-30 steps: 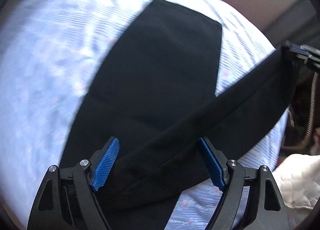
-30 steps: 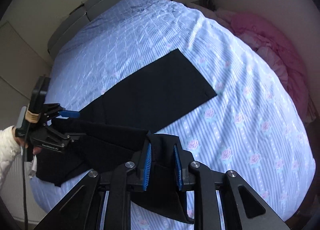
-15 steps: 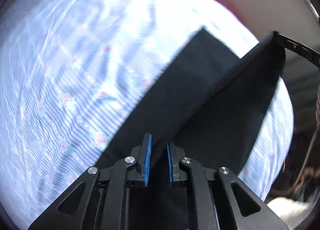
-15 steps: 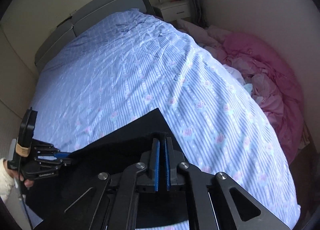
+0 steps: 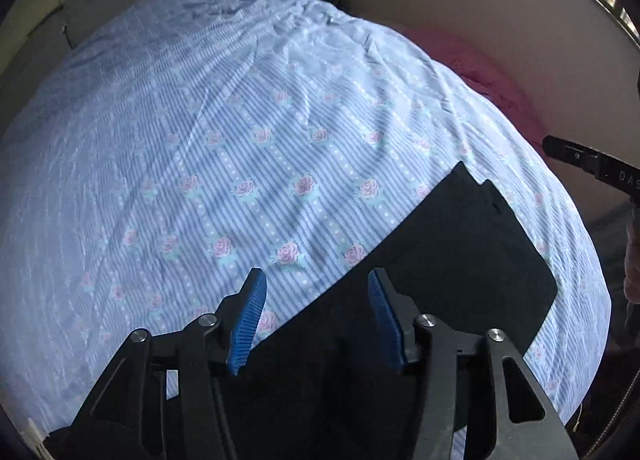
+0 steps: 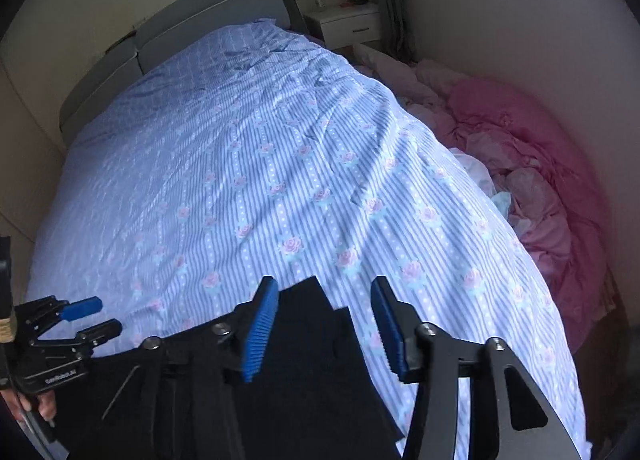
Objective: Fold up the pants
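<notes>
The black pants [image 5: 460, 272] lie folded flat on the blue striped rose-print sheet [image 5: 248, 148], near the bed's near edge. My left gripper [image 5: 316, 280] hovers above their left edge; its jaws are opening and no cloth is between the blue pads. In the right wrist view the pants [image 6: 312, 372] lie under my right gripper [image 6: 326, 288], whose jaws are opening too, with nothing pinched. The left gripper [image 6: 102, 315] also shows there at the far left, pads apart, held by a hand [image 6: 36, 408].
A heap of pink bedding [image 6: 540, 188] lies to the right of the bed along the wall. A grey headboard [image 6: 192, 16] and a white nightstand [image 6: 348, 26] stand at the far end. The sheet [image 6: 260, 164] beyond the pants holds nothing else.
Half a second ago both grippers were shut on the pants' edge and held it up. Now both have let go, their jaws stand apart, and the pants lie folded on the sheet.
</notes>
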The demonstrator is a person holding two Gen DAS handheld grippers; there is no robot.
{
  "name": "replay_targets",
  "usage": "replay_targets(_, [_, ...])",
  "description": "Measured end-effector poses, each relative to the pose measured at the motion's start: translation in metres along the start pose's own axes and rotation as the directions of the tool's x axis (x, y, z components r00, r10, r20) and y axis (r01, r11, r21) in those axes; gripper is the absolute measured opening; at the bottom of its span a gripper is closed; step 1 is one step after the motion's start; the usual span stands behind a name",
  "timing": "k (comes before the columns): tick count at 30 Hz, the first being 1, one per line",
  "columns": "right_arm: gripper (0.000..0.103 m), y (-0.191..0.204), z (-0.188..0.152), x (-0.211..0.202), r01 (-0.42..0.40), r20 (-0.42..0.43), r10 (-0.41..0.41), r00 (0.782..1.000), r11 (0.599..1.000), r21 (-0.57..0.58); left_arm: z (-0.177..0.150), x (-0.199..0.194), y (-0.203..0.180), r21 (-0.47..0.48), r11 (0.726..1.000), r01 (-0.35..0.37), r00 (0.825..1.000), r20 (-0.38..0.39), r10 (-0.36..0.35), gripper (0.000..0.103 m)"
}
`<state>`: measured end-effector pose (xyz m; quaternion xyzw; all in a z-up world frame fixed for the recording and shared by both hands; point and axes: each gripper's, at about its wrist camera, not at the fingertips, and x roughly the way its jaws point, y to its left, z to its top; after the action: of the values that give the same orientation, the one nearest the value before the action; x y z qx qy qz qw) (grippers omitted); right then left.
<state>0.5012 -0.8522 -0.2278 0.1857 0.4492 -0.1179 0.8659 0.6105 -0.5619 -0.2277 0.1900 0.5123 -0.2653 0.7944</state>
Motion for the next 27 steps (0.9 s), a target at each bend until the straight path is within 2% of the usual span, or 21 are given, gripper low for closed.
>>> replay_targets(4, [0.052, -0.033, -0.053, -0.023, -0.012, -0.052, 0.015, 0.999, 0.998, 0.066, -0.04, -0.03, -0.024, -0.015, 1.0, -0.004, 1.0, 0.026, 0.005, 0.068])
replay_targets(6, [0.052, -0.05, -0.083, -0.026, -0.009, -0.098, 0.02, 0.995, 0.995, 0.104, -0.063, -0.024, -0.048, -0.02, 1.0, -0.006, 1.0, 0.003, 0.006, 0.068])
replay_targets(8, [0.052, -0.066, -0.11, -0.025, -0.02, -0.138, 0.042, 0.99, 0.987, 0.159, -0.082, -0.015, -0.068, -0.045, 0.999, 0.026, 0.999, -0.023, -0.027, 0.068])
replay_targets(11, [0.052, -0.083, -0.143, -0.011, -0.049, -0.205, 0.105, 0.973, 0.964, 0.26, -0.108, -0.004, -0.089, -0.105, 0.991, 0.079, 0.994, -0.068, -0.086, 0.068])
replay_targets(14, [0.052, -0.089, -0.16, 0.009, -0.067, -0.241, 0.152, 0.959, 0.943, 0.326, -0.125, -0.002, -0.101, -0.163, 0.982, 0.1, 0.987, -0.109, -0.119, 0.068])
replay_targets(16, [0.052, -0.092, -0.167, 0.029, -0.081, -0.279, 0.195, 0.94, 0.924, 0.373, -0.13, 0.0, -0.105, -0.186, 0.977, 0.103, 0.983, -0.129, -0.129, 0.068])
replay_targets(17, [0.051, -0.092, -0.168, 0.035, -0.074, -0.286, 0.195, 0.938, 0.92, 0.385, -0.131, -0.001, -0.106, -0.19, 0.977, 0.098, 0.983, -0.136, -0.125, 0.068])
replay_targets(18, [0.042, -0.092, -0.167, 0.038, -0.074, -0.274, 0.189, 0.943, 0.921, 0.383, -0.132, -0.001, -0.107, -0.193, 0.977, 0.089, 0.983, -0.139, -0.117, 0.068])
replay_targets(19, [0.013, -0.089, -0.164, 0.039, -0.068, -0.269, 0.174, 0.947, 0.929, 0.364, -0.132, -0.003, -0.105, -0.195, 0.977, 0.083, 0.984, -0.14, -0.112, 0.068])
replay_targets(20, [0.008, -0.086, -0.158, 0.038, -0.039, -0.277, 0.136, 0.951, 0.943, 0.33, -0.13, -0.005, -0.104, -0.195, 0.978, 0.075, 0.985, -0.139, -0.103, 0.068])
replay_targets(24, [0.006, -0.064, -0.118, 0.013, 0.018, -0.176, 0.015, 0.984, 0.983, 0.184, -0.128, -0.016, -0.101, -0.208, 0.976, 0.058, 0.99, -0.114, -0.083, 0.068])
replay_targets(25, [0.006, -0.06, -0.105, 0.01, 0.018, -0.145, 0.007, 0.989, 0.986, 0.167, -0.128, -0.018, -0.101, -0.21, 0.976, 0.052, 0.991, -0.108, -0.076, 0.068])
replay_targets(27, [0.006, -0.057, -0.085, 0.017, -0.015, -0.152, 0.04, 0.988, 0.987, 0.162, -0.128, -0.021, -0.102, -0.219, 0.975, 0.042, 0.992, -0.104, -0.066, 0.068])
